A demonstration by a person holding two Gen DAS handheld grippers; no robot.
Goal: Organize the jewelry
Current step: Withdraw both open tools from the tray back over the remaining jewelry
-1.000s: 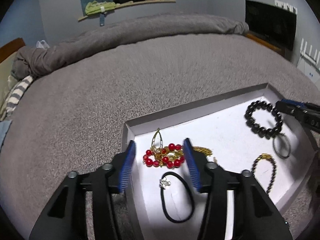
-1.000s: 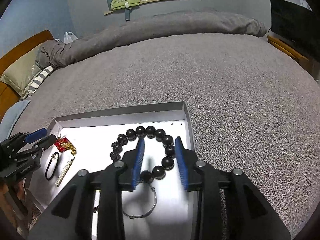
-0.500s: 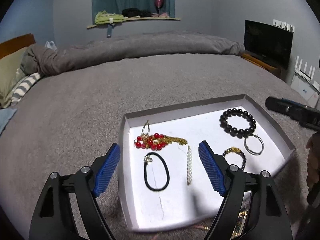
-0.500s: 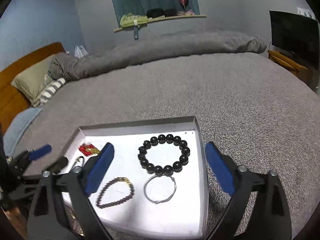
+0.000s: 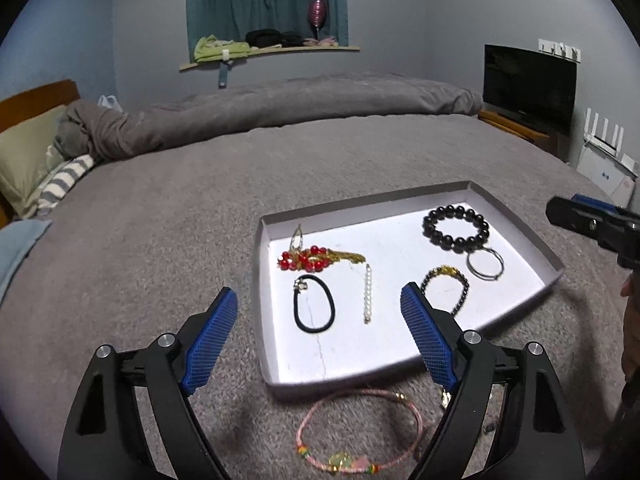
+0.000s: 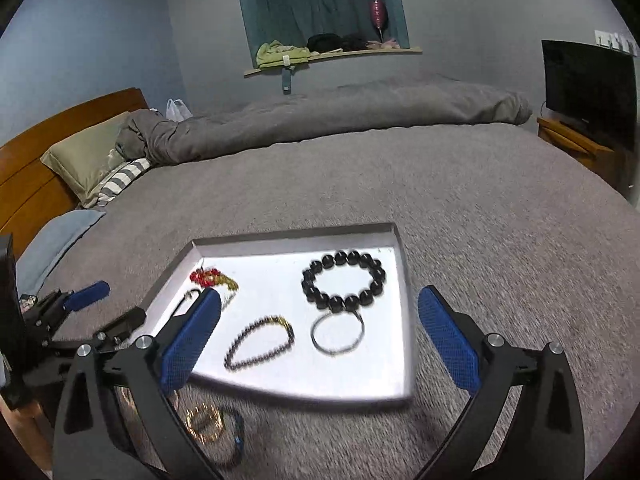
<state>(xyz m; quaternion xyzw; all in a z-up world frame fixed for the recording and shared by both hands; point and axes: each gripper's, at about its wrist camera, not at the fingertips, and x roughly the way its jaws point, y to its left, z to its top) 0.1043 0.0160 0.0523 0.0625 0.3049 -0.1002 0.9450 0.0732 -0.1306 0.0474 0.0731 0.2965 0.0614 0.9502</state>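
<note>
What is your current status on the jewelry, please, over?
Left tongs and right tongs open, empty, above the tray. Pink cord bracelet lies outside on the bedspread; gold piece too. Nothing blocking.

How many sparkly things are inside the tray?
6 in the tray: red bead cluster, hair tie, pearl strand, black bead bracelet, metal ring, dark bracelet.

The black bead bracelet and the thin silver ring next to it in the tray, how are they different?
The black bead bracelet is a chunky loop of large glossy dark beads; the silver ring is one thin, plain wire hoop. The bracelet lies nearer the tray's far wall, the ring nearer the grippers. Both lie flat on the white tray floor, and their edges appear to meet.
</note>
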